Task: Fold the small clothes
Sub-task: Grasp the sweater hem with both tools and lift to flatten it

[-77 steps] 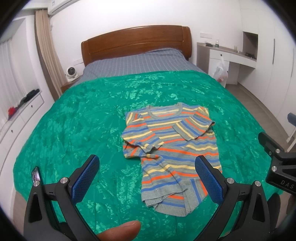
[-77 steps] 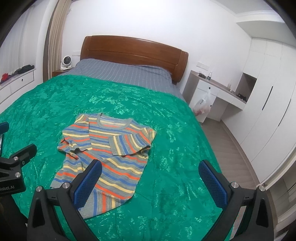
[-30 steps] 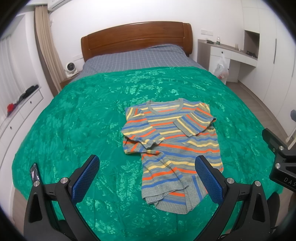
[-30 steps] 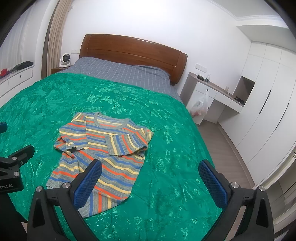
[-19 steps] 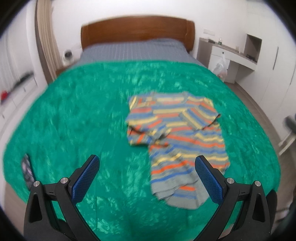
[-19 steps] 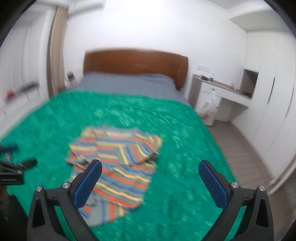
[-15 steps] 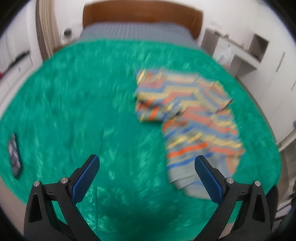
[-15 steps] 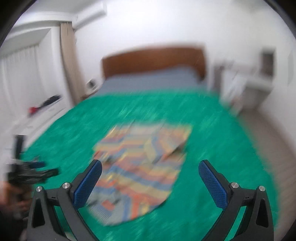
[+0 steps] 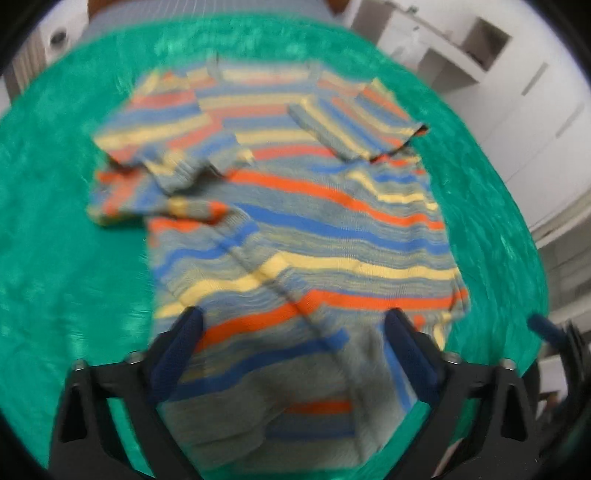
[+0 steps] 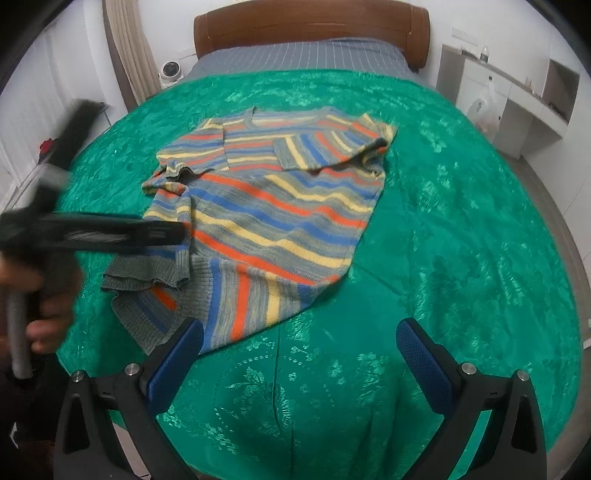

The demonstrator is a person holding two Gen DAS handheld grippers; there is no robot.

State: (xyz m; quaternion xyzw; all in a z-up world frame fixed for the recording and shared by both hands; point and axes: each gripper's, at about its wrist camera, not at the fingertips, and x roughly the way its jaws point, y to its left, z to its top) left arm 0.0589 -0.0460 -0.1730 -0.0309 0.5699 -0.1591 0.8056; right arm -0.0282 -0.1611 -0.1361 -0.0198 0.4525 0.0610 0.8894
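Note:
A small striped knit sweater (image 9: 295, 221) in grey, blue, orange and yellow lies flat on the green bedspread (image 9: 55, 240), both sleeves folded in over its chest. It also shows in the right wrist view (image 10: 273, 199). My left gripper (image 9: 291, 350) is open, low over the sweater's hem, one finger at each side of the lower body. In the right wrist view the left gripper (image 10: 110, 230) appears blurred over the hem's left corner. My right gripper (image 10: 299, 354) is open and empty over bare bedspread (image 10: 461, 240), just to the near right of the hem.
The wooden headboard (image 10: 314, 22) and grey pillow area (image 10: 303, 55) are at the far end. A white desk (image 10: 517, 96) with a plastic bag stands right of the bed. A small fan (image 10: 171, 70) sits on the left nightstand. The bed's near edge is just below my grippers.
Both grippers have swung in and down toward the sweater's hem. The left one now straddles the lower body of the sweater; the right one has turned left to face it.

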